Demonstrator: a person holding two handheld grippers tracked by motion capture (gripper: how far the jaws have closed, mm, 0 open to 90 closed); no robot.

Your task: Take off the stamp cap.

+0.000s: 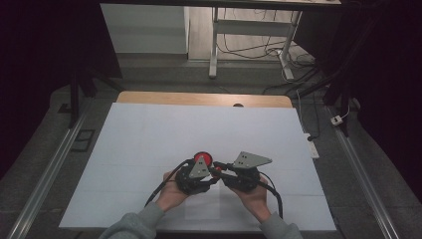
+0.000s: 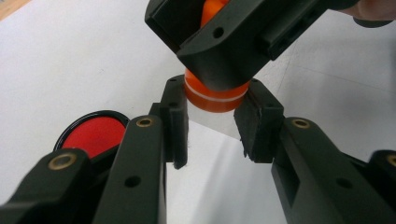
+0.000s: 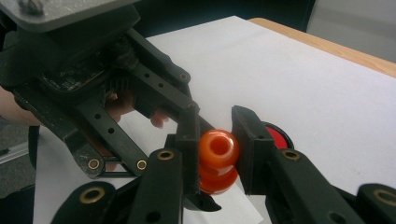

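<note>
A glossy orange spool-shaped piece sits upright between the jaws of my right gripper, which is shut on it. From the other side my left gripper has its two pads pressed on the piece's lower end, with a white line around it. In the high view both grippers meet tip to tip near the table's front middle, left gripper, right gripper, each in a hand. A red disc with a black rim lies flat on the table just beyond them, also the red disc.
A white sheet covers the table, with a wooden edge at the far side. Metal rails run along both sides. Desk legs and cables stand on the floor beyond.
</note>
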